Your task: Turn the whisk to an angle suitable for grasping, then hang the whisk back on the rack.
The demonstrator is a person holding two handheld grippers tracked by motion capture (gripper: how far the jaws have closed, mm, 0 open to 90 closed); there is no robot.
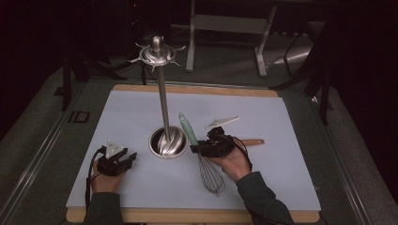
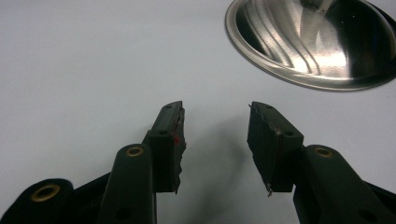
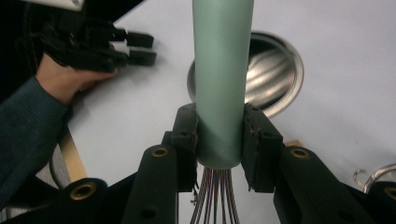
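I am seated at a table covered by a pale blue mat point(image 1: 263, 117), a two-jaw tool in each hand. My right gripper point(image 3: 219, 140) is pinching the mint-green handle of a wire whisk point(image 1: 199, 150), its two black pads pressed flat against opposite sides of the handle just above where the wires begin, so the whisk cannot swing or slip. In the high view the whisk slants with its handle tip toward the steel utensil stand point(image 1: 164, 112) and its wire balloon back toward me; I judge I hold it this way to bring it to one of the hooks on the stand's crown. The stand's round base sits just left of the whisk. My left gripper point(image 2: 215, 140) rests on the mat near that base, jaws spread and holding nothing, out of the way. A wooden-handled utensil point(image 1: 251, 141) lies behind my right hand.
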